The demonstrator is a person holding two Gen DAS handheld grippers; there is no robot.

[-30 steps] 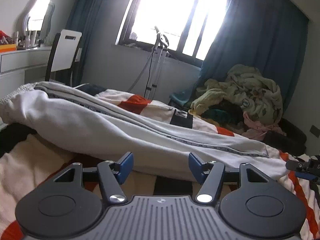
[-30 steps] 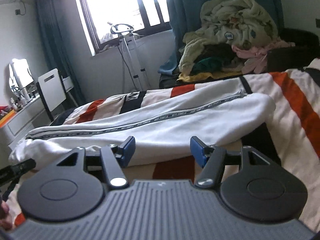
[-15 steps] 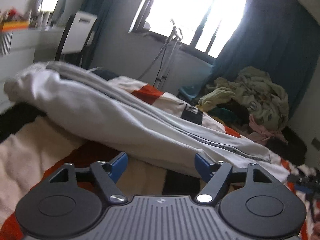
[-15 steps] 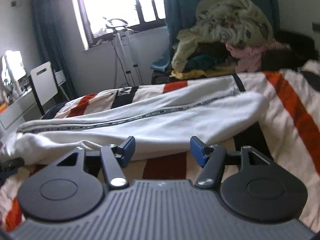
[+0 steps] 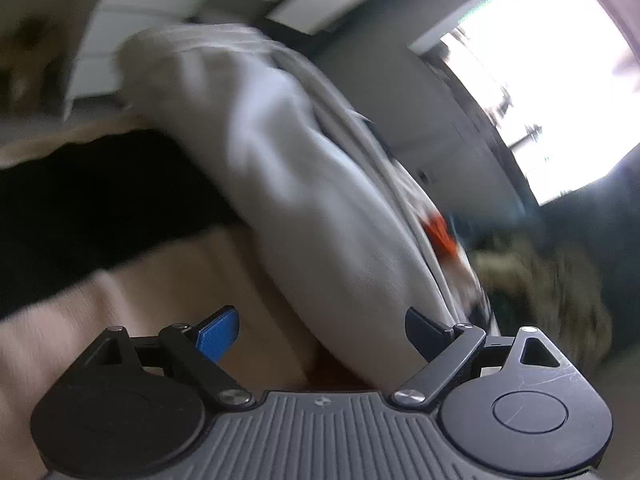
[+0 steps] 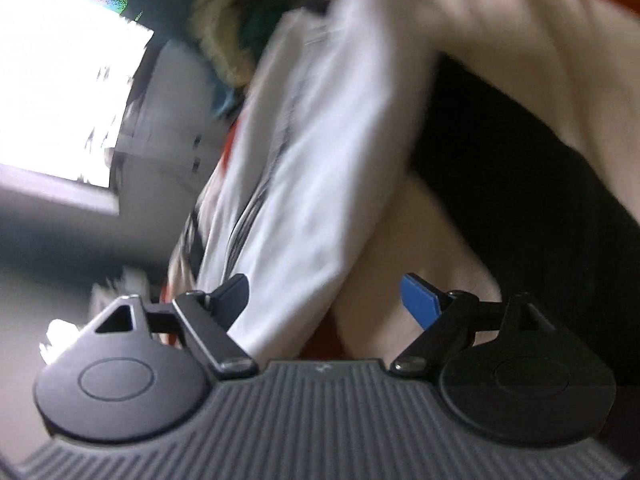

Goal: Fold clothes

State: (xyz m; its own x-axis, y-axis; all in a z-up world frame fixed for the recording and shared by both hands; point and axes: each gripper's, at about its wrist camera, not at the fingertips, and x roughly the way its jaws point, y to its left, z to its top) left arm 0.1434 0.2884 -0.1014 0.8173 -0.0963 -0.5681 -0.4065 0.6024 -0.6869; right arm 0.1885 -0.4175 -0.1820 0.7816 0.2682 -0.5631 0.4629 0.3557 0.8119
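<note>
Since half a second earlier both views had rolled hard over and smeared with motion blur; the bed that had lain level now ran steeply across each picture. The left gripper (image 5: 322, 330) had tipped one way and the right gripper (image 6: 324, 298) the other, and both had come closer to the cloth. Each claw stayed released, its blue-padded fingers spread wide with nothing between them.

The white trousers (image 5: 304, 184) lay stretched along the striped blanket (image 5: 168, 292), their long near edge running diagonally just ahead of the left gripper, the right finger (image 5: 424, 330) close to that edge but not visibly touching. In the right wrist view the trousers (image 6: 320, 148) crossed the frame the same way, with the left finger (image 6: 234, 296) overlapping the hem; contact could not be told through the blur.

Bare blanket (image 6: 416, 248) lay open beside the trousers on the near side of both grippers. Beyond the far edge stood the bright window (image 5: 552, 80) and the heap of laundry (image 5: 552, 280).

The trousers looked soft and thick, rounded in folds, with a thin dark trim line along their length. The blanket showed cream, black and orange bands.
</note>
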